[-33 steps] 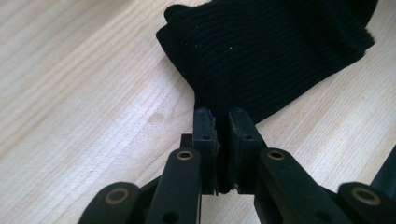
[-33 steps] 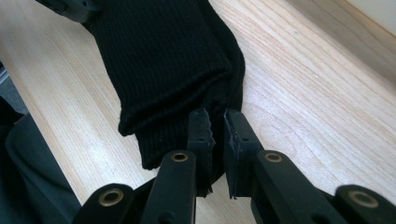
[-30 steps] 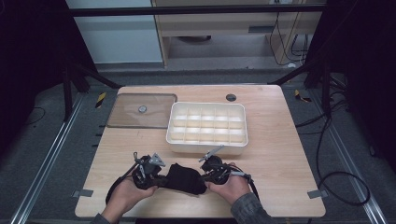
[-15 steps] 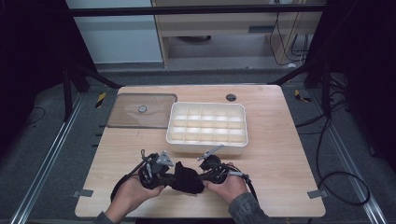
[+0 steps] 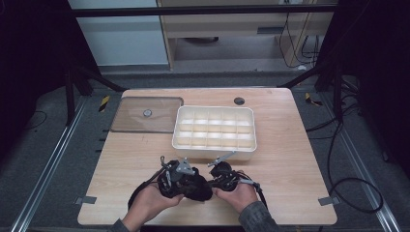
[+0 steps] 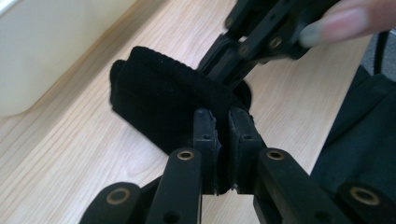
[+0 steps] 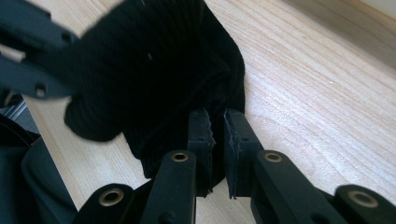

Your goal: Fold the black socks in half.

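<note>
A: Going from the left, what is lying around the work?

B: A clear lid (image 5: 146, 114) is resting flat at the table's (image 5: 300, 159) far left, just beside a white divided box (image 5: 214, 133) that is sitting mid-table. A small dark disc (image 5: 239, 101) is lying beyond the box near the far edge.

A: And the black cloth?

B: The black cloth (image 5: 197, 188) is bunching on the wood near the front edge, just in front of the box. The left gripper (image 6: 223, 135) is pinching one end of it with its jaws nearly together, and the right gripper (image 7: 215, 133) is clamping the other end the same way.

A: Is anything standing in the way?

B: The box wall is rising close behind the cloth.

A: What is hard to make out?

B: From above, the cloth is blending into both black grippers, so its outline is getting lost, and the hands are covering its near side. The person's forearms are being cut off at the bottom.
</note>
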A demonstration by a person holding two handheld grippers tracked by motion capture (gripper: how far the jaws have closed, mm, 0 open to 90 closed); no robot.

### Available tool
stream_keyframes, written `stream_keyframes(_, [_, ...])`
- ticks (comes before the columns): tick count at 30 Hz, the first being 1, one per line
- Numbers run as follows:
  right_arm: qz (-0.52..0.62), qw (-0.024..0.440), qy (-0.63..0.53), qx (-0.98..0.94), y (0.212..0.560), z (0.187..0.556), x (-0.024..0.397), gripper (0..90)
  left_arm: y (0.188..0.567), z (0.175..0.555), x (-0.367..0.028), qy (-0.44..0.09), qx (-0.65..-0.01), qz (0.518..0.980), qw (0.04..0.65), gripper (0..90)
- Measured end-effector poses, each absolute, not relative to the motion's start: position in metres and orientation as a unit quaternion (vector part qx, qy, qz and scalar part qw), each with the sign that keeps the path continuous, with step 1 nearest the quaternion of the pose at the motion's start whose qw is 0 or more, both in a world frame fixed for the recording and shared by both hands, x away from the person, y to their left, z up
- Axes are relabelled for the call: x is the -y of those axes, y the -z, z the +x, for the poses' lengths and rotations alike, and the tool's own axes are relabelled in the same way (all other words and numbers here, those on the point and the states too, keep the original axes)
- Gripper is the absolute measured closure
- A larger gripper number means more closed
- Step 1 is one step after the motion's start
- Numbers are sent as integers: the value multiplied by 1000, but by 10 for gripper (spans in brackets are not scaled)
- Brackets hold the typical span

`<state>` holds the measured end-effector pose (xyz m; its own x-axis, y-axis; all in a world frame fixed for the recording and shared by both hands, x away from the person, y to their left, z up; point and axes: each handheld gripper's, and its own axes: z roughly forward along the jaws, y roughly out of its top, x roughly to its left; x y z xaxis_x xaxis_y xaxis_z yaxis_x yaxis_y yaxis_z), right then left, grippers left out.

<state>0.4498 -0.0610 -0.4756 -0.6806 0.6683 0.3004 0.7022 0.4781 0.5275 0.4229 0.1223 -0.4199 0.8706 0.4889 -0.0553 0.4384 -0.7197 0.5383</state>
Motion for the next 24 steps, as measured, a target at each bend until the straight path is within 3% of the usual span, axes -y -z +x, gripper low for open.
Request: stream_keyframes(24, [-409,4,348,843,460,445,105,686,439,420,-97,-24,-230,938,258,824])
